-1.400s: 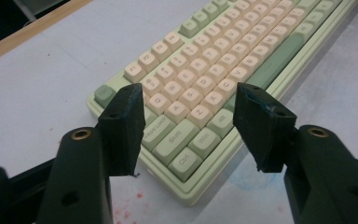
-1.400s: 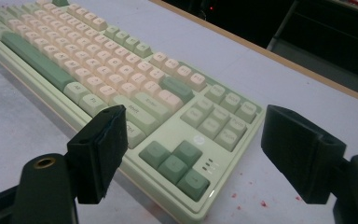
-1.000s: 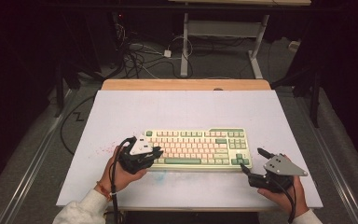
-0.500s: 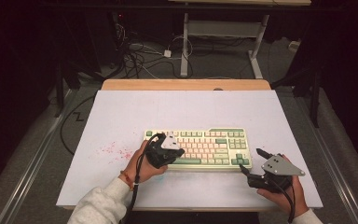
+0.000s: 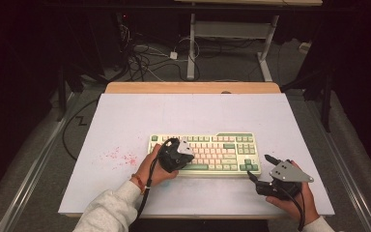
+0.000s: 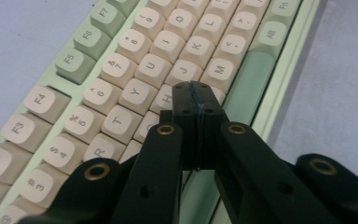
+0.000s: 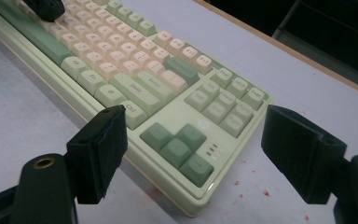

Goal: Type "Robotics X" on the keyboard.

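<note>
A pale green and cream keyboard (image 5: 222, 145) lies on the white table top (image 5: 193, 116), nearer the front edge. My left gripper (image 5: 176, 155) is over its left-middle keys. In the left gripper view its jaws (image 6: 196, 100) are pressed together with nothing between them, tips just above the keys (image 6: 121, 70) near H and the green space bar. My right gripper (image 5: 257, 166) stands open at the keyboard's front right corner. In the right gripper view its jaws (image 7: 196, 140) straddle the arrow-key corner (image 7: 177, 144) without touching it. The left gripper (image 7: 46, 7) shows far off at that view's top left.
Red specks (image 5: 121, 157) mark the white surface left of the keyboard. A wooden strip (image 5: 193, 88) runs along the table's far edge. Beyond it, cables (image 5: 149, 58) and a white desk frame (image 5: 232, 34) are on the dark floor.
My left gripper has moved right, from the keyboard's left end to over its middle-left keys, and a little lower. The right gripper and the keyboard have not moved.
</note>
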`<move>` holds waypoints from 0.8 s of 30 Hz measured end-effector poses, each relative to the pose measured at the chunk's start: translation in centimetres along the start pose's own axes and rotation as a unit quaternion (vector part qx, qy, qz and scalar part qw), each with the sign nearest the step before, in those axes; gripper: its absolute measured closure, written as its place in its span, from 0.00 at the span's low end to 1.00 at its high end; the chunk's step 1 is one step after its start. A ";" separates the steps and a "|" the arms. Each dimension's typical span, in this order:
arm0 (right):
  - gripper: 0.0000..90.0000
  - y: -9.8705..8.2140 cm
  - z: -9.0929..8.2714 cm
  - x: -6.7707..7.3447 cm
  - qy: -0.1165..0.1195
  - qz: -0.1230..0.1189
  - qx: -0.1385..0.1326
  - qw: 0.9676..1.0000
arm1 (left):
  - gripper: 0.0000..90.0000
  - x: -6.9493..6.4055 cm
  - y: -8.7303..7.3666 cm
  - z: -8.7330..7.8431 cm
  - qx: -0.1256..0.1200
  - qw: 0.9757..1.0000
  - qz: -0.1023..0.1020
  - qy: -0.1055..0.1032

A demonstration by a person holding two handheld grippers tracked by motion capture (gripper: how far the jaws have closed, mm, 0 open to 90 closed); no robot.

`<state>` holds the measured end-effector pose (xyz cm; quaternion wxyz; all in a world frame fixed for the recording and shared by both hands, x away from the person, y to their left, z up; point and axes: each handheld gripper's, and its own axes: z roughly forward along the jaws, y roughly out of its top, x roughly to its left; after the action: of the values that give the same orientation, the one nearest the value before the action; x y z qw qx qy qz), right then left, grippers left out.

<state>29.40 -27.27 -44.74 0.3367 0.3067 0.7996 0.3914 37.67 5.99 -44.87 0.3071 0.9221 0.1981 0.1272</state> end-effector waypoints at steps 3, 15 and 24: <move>0.25 0.0 0.1 0.0 0.002 0.000 0.001 1.000 | 0.97 0.0 0.0 0.0 0.000 1.000 0.001 0.002; 0.25 0.0 0.0 0.0 0.001 -0.002 0.002 1.000 | 0.93 -0.2 -0.2 -1.2 -0.015 1.000 0.017 0.019; 0.25 0.0 0.0 0.0 0.003 -0.003 0.004 1.000 | 0.68 0.0 -1.2 -3.8 -0.068 0.995 0.020 0.064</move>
<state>29.40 -27.24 -44.76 0.3344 0.3044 0.8029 0.3885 36.00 8.86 -42.66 0.3533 0.8926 0.1902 0.2056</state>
